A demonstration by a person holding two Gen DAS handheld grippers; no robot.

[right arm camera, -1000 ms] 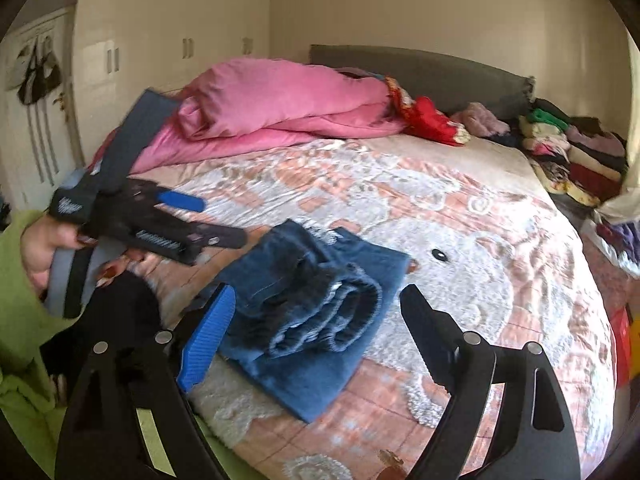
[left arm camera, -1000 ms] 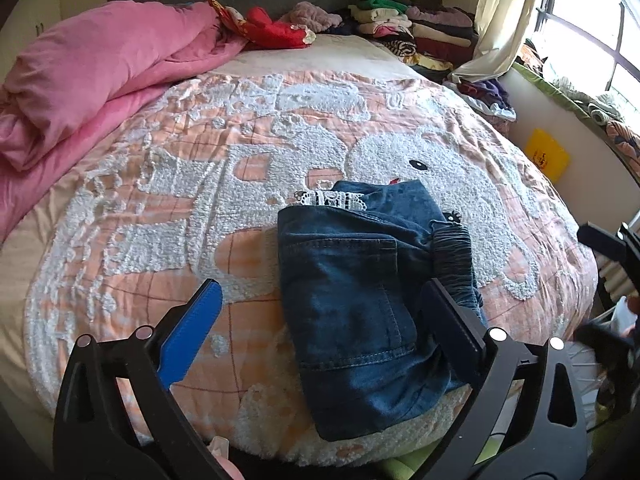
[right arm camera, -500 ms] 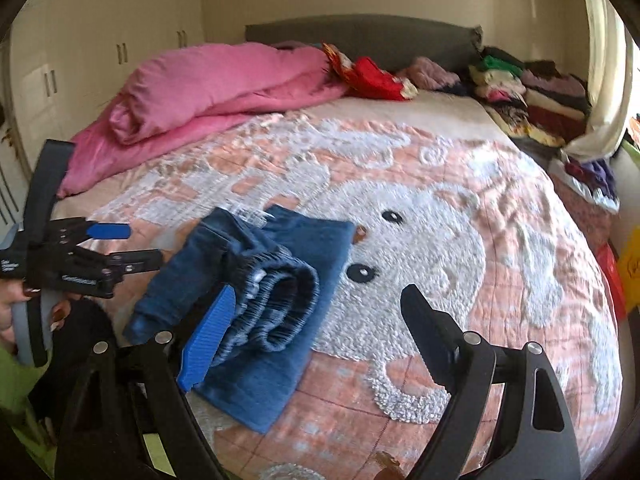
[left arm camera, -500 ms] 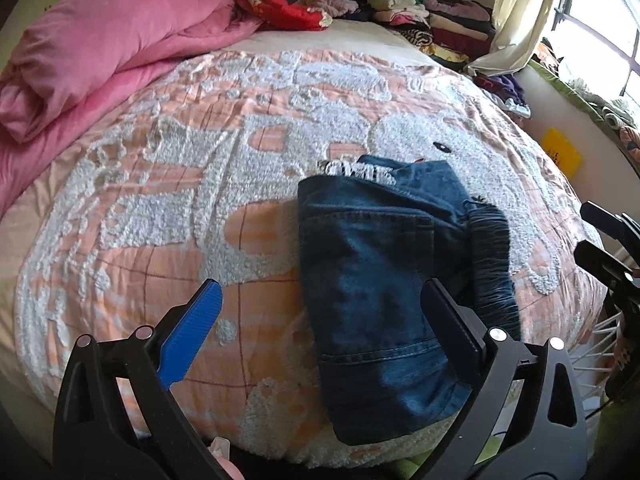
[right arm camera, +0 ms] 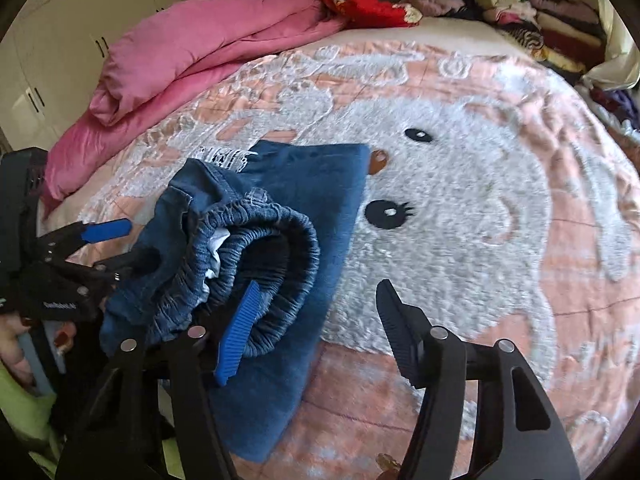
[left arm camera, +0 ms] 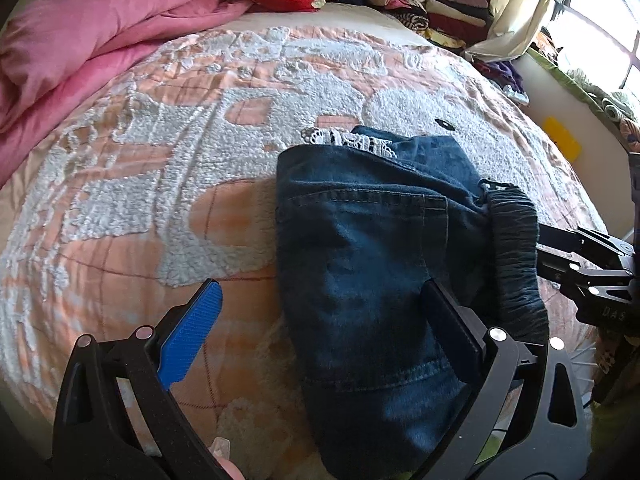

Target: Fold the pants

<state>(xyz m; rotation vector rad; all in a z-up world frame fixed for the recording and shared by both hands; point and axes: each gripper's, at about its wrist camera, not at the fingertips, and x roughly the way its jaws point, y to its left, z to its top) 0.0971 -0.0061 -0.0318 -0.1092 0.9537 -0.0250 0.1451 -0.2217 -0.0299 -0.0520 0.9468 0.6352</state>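
Blue denim pants (left arm camera: 372, 264) lie partly folded near the front edge of the bed, with the elastic waistband (left arm camera: 516, 256) bunched on the right and a lace trim at the far end. My left gripper (left arm camera: 320, 320) is open just above the near end of the pants. In the right wrist view the pants (right arm camera: 312, 184) lie at centre left, waistband (right arm camera: 256, 248) rolled up. My right gripper (right arm camera: 316, 320) is open at the waistband's side, its blue finger (right arm camera: 236, 332) against the elastic. The left gripper also shows there (right arm camera: 108, 248), open.
The bed carries a peach and white cat-pattern blanket (left arm camera: 160, 168). A pink duvet (left arm camera: 92, 28) is piled at the far left. Stacks of folded clothes (left arm camera: 432, 4) stand at the far right by the curtain. The bed's edge drops off close in front.
Both grippers have moved closer to the pants. The right gripper has come in to the waistband, and the left has lowered over the near end. The pants have stayed in place.
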